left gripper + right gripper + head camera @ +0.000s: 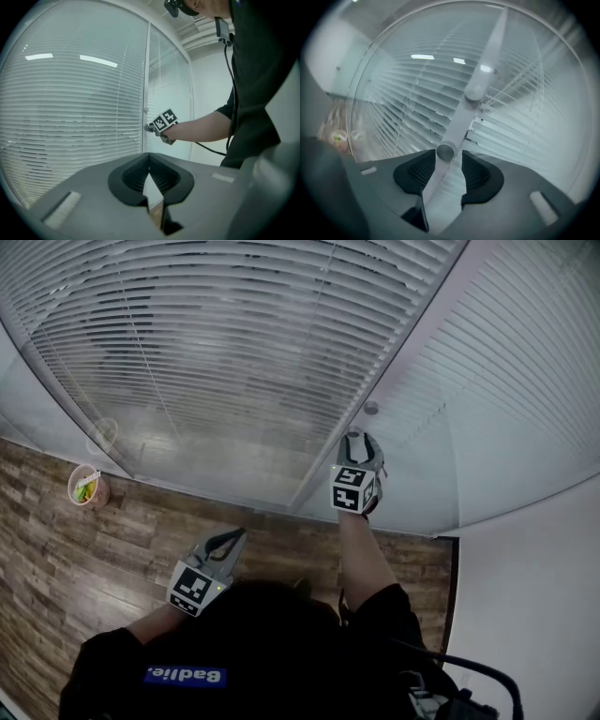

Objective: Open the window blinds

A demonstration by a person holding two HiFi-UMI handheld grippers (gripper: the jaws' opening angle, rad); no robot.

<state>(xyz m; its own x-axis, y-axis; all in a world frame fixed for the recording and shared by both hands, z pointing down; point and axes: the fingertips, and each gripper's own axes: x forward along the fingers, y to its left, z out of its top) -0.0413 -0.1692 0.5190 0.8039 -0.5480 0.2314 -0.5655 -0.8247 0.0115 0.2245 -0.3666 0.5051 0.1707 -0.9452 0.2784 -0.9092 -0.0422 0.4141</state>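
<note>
Head view gives me the white slatted window blinds (pixel 234 352) filling most of the picture. They hang down over the glass on both sides of a pale vertical frame post (pixel 412 343), and their slats lie level. Below them runs the brown wood-plank floor (pixel 84 549).

My black sleeve (pixel 384 606) reaches forward to the right gripper (pixel 361 439), which I have up against the post, between the two runs of blinds. In the right gripper view its jaws stand wide apart with a small round silver knob (pixel 445 151) between their tips. The knob sits close to one pad, with a clear gap to the other, so nothing is clamped. A second, larger round fitting (pixel 474 91) sits further up the same post.

The left gripper (pixel 230 538) hangs low over the floor, well apart from the blinds. Its jaw tips meet with nothing between them, as the left gripper view confirms.

A small pink cup (pixel 86 487) with green and yellow contents stands on the floor by the glass, far left.
</note>
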